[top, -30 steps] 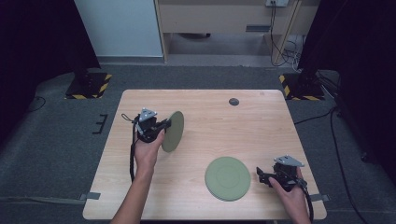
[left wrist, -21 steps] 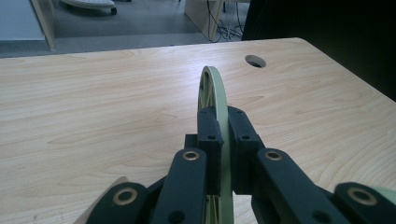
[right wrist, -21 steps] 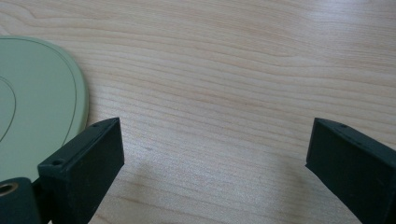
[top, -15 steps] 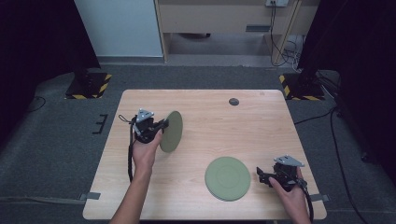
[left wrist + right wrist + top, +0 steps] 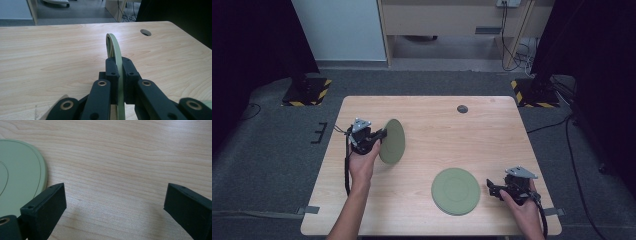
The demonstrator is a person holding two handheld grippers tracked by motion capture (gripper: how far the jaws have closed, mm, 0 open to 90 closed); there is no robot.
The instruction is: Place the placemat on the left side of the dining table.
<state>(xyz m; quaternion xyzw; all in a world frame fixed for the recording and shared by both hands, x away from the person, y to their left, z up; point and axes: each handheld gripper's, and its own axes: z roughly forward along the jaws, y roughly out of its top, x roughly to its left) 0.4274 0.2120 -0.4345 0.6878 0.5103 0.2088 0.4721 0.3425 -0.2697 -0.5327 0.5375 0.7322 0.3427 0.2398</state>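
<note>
Holding one green plate [image 5: 392,141] on edge above the left part of the table [image 5: 437,125], your left gripper [image 5: 380,135] has its jaws clamped on the rim. Judging by the layout, you're mid-carry; next comes lowering it flat onto the second plate [image 5: 456,191], which lies near the front right. Your right gripper [image 5: 490,189] rests just beside that plate, jaws spread wide, grasping nothing. Count: two plates, two grippers.
</note>
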